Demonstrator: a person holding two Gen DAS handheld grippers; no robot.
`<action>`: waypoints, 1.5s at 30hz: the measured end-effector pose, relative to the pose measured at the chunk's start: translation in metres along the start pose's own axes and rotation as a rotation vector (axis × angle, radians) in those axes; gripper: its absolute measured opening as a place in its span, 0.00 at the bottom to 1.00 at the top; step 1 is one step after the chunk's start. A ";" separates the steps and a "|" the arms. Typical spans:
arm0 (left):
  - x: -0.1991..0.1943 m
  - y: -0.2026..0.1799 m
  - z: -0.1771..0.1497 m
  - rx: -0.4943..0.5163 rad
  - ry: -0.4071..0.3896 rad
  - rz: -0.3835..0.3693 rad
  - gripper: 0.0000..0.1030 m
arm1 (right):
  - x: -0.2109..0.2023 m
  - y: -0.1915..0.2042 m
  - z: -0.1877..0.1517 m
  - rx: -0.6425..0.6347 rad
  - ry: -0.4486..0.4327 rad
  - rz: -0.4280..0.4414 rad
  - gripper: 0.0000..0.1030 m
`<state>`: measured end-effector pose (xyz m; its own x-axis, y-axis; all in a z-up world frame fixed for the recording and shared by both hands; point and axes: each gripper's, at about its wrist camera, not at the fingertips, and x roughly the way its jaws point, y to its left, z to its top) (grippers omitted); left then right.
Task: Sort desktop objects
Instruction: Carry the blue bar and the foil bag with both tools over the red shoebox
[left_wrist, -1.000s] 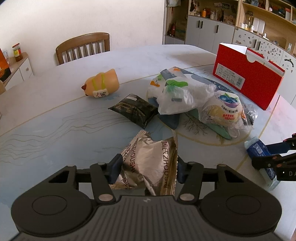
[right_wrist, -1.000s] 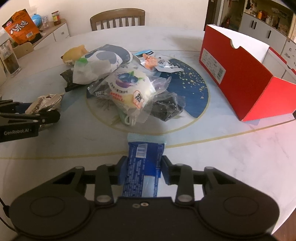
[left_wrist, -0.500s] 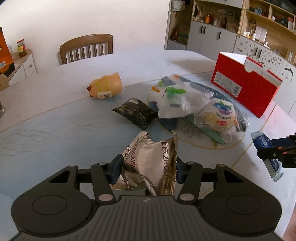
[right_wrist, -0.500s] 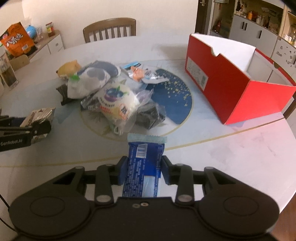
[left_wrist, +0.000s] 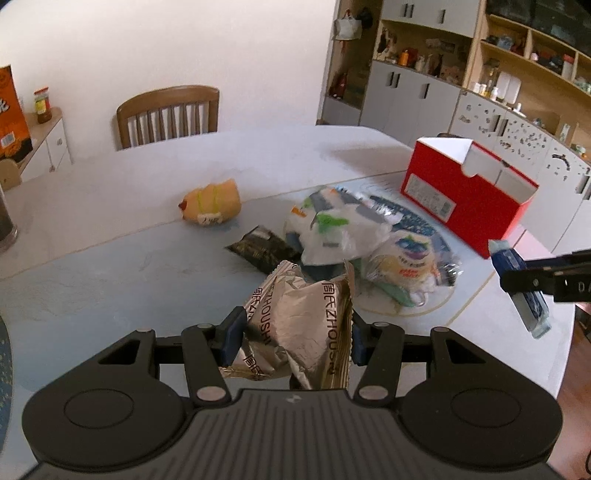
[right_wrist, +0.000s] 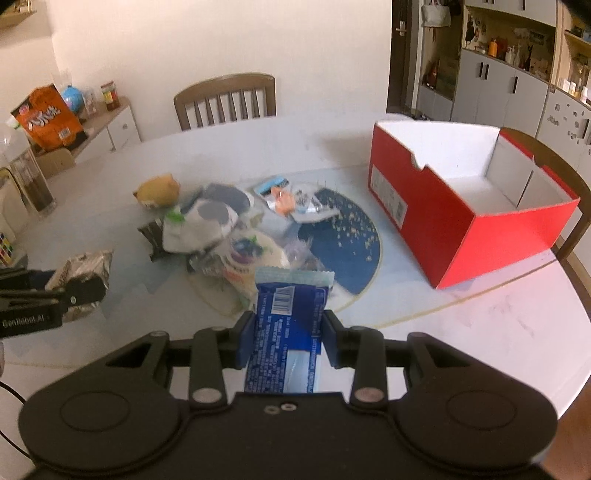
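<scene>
Since both packets are thin film pouches, they are judged light, soft and easily crumpled, with slick skins that could slide under a loose pinch; a hold across the flat middle, away from the sealed ends, is judged safest. The silver foil snack packet (left_wrist: 303, 325) is held clear of the surface, pinched across its width by the left gripper (left_wrist: 295, 334), whose fingers (left_wrist: 232, 338) are set about halfway apart and pressed into its creased sides. The blue snack bar wrapper (right_wrist: 288, 332) is likewise lifted, clamped across its narrower body by the right gripper (right_wrist: 288, 338), its fingers (right_wrist: 246, 341) drawn closer together and touching both long edges, with the crimped pale end sticking out ahead.

Below and beyond lies the remaining heap on the round marble surface (right_wrist: 480, 332): a white plastic bag (left_wrist: 340, 232), a blueberry bread packet (left_wrist: 410, 258), a dark sachet (left_wrist: 262, 249) and, apart from the heap, a yellow plush toy (left_wrist: 212, 203). An open red cardboard box (right_wrist: 461, 206) stands on the right of the surface, empty as far as can be seen, and is judged the likely destination.
</scene>
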<state>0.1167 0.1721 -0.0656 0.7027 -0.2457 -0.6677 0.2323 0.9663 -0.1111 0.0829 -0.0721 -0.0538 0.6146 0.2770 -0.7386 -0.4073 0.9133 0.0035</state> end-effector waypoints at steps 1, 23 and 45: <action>-0.003 -0.001 0.002 0.007 -0.005 -0.005 0.52 | -0.004 0.000 0.002 0.000 -0.007 0.003 0.36; -0.028 -0.052 0.052 0.068 -0.079 -0.026 0.52 | -0.039 -0.032 0.056 -0.024 -0.071 0.112 0.36; 0.033 -0.167 0.109 0.023 -0.076 0.063 0.52 | -0.014 -0.145 0.119 -0.139 -0.025 0.282 0.36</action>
<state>0.1742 -0.0057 0.0108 0.7651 -0.1902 -0.6152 0.2006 0.9782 -0.0530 0.2144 -0.1731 0.0362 0.4795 0.5225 -0.7051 -0.6517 0.7500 0.1126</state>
